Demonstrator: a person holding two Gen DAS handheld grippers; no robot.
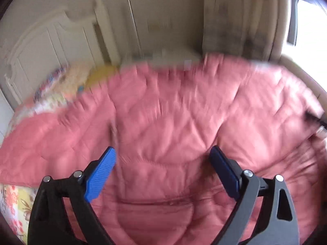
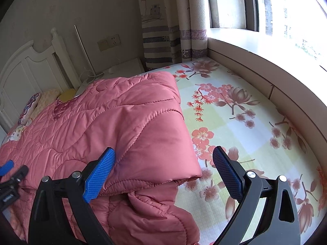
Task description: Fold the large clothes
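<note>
Your left gripper [image 1: 163, 169] hangs over the pink quilted comforter [image 1: 173, 122], jaws spread wide with nothing between them. The left wrist view is motion-blurred, so fine detail there cannot be read. Your right gripper [image 2: 163, 171] is likewise spread and holds nothing; its left blue pad [image 2: 98, 175] sits against or just above the folded edge of the comforter [image 2: 122, 126] — contact cannot be confirmed — while the right pad hangs over bare sheet.

The comforter lies on the bed, covering the left and middle. Its right edge is a thick, rounded fold running from near to far. A loose lower layer bulges out beneath that fold at the near end.

Right of the fold, the floral bedsheet [image 2: 235, 126] lies open and flat as far as the padded beige ledge [image 2: 271, 94] under the window [image 2: 235, 4].

At the far left stand the white headboard [image 2: 22, 71] and pillows [image 2: 30, 106], touching the comforter's far-left edge. A striped curtain [image 2: 163, 30] hangs at the far side, with a white bedside unit [image 2: 126, 67] beside it.

The comforter is padded, with curved stitch lines and a slight sheen.
</note>
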